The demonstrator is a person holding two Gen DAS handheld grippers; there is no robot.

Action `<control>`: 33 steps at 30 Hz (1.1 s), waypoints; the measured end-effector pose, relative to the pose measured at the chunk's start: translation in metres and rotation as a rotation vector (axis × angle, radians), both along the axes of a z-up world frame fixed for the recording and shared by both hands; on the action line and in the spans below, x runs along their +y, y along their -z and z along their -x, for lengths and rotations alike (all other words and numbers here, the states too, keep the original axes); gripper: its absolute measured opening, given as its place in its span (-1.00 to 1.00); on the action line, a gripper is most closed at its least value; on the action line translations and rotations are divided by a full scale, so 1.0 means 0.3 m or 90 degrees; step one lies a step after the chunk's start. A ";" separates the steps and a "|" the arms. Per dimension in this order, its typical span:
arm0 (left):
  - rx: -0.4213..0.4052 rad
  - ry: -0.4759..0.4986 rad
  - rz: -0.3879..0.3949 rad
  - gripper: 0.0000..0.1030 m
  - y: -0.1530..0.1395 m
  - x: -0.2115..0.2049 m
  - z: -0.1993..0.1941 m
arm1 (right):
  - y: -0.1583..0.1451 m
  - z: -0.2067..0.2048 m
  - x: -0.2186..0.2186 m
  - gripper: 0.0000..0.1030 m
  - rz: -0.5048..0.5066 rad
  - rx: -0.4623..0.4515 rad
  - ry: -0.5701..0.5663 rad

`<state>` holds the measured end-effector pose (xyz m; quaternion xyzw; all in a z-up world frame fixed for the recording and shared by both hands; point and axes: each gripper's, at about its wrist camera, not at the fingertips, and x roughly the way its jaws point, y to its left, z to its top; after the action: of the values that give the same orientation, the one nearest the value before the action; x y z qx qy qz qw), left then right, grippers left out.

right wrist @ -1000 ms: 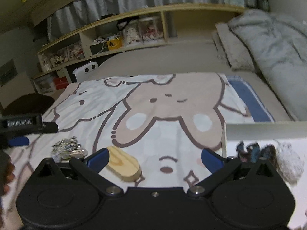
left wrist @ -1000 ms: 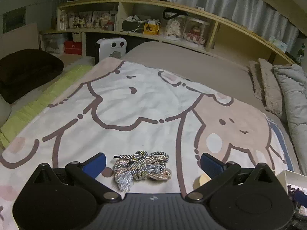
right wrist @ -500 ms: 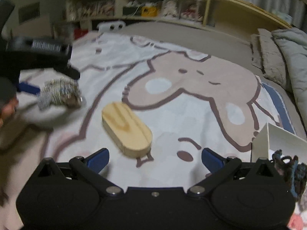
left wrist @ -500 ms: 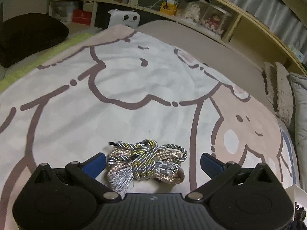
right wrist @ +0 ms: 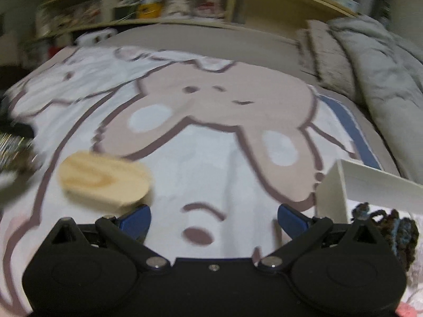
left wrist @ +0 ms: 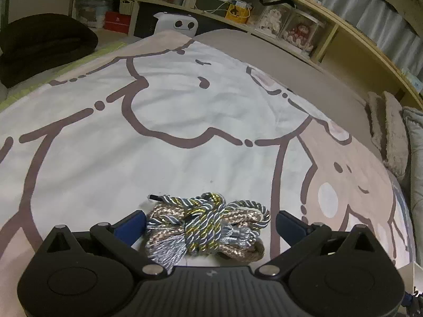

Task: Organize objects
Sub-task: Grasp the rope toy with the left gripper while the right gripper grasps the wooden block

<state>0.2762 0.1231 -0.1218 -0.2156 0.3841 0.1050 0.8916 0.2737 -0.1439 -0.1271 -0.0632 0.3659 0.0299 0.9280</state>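
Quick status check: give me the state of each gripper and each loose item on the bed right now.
Left gripper: open, jaws either side of the cord bundle.
Bundle of grey, gold and beige twisted cords: knotted, lying on the blanket.
Right gripper: open, empty.
Oval wooden block: lying flat, ungripped.
White box: open-topped, dark yarn inside.

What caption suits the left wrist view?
Open left claw straddling a knotted bundle of grey, gold and beige twisted cord on a cartoon-print blanket.

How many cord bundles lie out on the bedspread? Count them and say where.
1: the knotted cord bundle lies on the bedspread between the open left gripper fingers. Dark yarn sits in the white box; more may be hidden there.
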 end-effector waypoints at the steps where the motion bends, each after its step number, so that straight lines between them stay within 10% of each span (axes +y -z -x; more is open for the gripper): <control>1: -0.001 0.001 -0.001 0.97 0.001 -0.003 -0.002 | -0.004 -0.013 -0.010 1.00 -0.011 0.000 0.010; 14: 0.028 0.005 -0.057 0.64 -0.001 -0.028 -0.006 | -0.086 0.002 0.035 1.00 -0.222 0.034 -0.023; 33: 0.058 0.001 -0.094 0.66 0.003 -0.024 -0.009 | 0.012 -0.049 0.238 0.84 -0.163 0.083 0.001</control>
<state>0.2790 0.1160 -0.1227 -0.1438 0.4154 0.1418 0.8869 0.2884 -0.0724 -0.1306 0.0579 0.4187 0.0797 0.9028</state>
